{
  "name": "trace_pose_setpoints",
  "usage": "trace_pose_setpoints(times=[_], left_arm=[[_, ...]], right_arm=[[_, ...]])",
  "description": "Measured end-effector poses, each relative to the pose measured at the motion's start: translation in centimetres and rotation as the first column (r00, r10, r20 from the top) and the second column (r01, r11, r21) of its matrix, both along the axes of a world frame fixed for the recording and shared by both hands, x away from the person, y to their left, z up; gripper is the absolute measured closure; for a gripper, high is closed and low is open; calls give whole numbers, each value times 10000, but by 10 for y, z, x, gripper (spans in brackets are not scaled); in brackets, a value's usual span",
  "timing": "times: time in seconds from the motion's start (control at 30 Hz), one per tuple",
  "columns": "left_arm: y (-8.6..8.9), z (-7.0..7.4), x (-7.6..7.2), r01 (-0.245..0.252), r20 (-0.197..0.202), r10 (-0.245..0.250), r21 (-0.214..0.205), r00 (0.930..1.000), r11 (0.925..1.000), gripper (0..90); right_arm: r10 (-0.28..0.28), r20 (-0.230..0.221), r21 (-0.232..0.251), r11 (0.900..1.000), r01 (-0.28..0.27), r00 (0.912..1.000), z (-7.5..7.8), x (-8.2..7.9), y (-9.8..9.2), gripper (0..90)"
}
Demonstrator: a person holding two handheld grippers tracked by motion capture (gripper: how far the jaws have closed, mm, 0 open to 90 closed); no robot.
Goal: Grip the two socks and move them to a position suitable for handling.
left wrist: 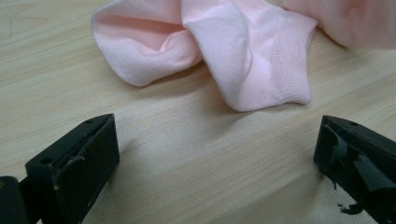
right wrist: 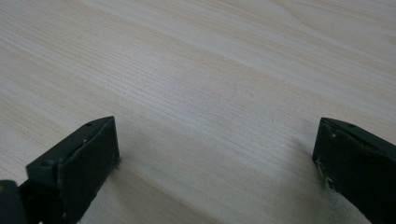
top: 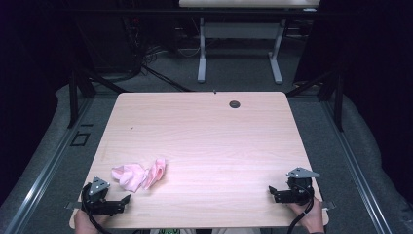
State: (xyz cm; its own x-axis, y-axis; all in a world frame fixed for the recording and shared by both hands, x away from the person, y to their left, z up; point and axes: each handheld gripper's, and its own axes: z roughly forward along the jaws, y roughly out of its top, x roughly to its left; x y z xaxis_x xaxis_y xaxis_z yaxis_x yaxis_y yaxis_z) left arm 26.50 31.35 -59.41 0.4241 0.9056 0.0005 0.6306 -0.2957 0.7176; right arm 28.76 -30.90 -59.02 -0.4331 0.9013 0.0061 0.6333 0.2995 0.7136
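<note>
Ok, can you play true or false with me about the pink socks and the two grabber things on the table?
1. The pink socks lie crumpled near the left gripper. True.
2. The left gripper is squeezing a sock. False: its jaws stand wide open, and in the left gripper view the socks lie on the table beyond them, untouched.
3. The right gripper is open with nothing between its jaws. True.
4. The socks are blue. False: they are pale pink.
5. The socks are closer to the right gripper than to the left. False: they lie at the left side of the table, close to the left gripper.
</note>
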Motion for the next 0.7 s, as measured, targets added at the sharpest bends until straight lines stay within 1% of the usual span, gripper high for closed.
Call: trace_pose_setpoints(times=[0.23, 0.43, 0.53, 0.6, 0.63, 0.67, 0.7], left_arm=[[0, 0, 0, -95, -15, 95, 10, 10000, 10000, 0], [1, 1, -2, -303, -56, 303, 3, 9995, 9995, 1], [4, 2, -3, -391, -229, 392, 30, 9990, 9992, 1], [9, 7, -3, -304, -543, 280, -427, 9981, 9986, 2], [10, 11, -4, -384, -612, 347, -605, 9975, 9974, 2], [11, 15, -4, -346, -689, 299, -674, 9972, 9971, 2], [11, 20, -5, -305, -659, 258, -718, 9975, 9970, 2]], right_arm=[[-38, 21, -16, 10000, 38, 10000, 0, 1, 1, 0], [-115, -1, 4, 9999, 115, 9999, 0, 1, 1, 0], [-109, -36, -63, 9999, 108, 9999, 0, 2, 1, 0], [-110, -47, -32, 9999, 109, 9999, 0, 2, 1, 0], [-125, -39, -34, 9999, 125, 9999, 0, 2, 2, 0], [-125, -39, -34, 9999, 125, 9999, 0, 2, 2, 0], [-124, -51, -37, 9999, 124, 9999, 0, 3, 2, 0]])
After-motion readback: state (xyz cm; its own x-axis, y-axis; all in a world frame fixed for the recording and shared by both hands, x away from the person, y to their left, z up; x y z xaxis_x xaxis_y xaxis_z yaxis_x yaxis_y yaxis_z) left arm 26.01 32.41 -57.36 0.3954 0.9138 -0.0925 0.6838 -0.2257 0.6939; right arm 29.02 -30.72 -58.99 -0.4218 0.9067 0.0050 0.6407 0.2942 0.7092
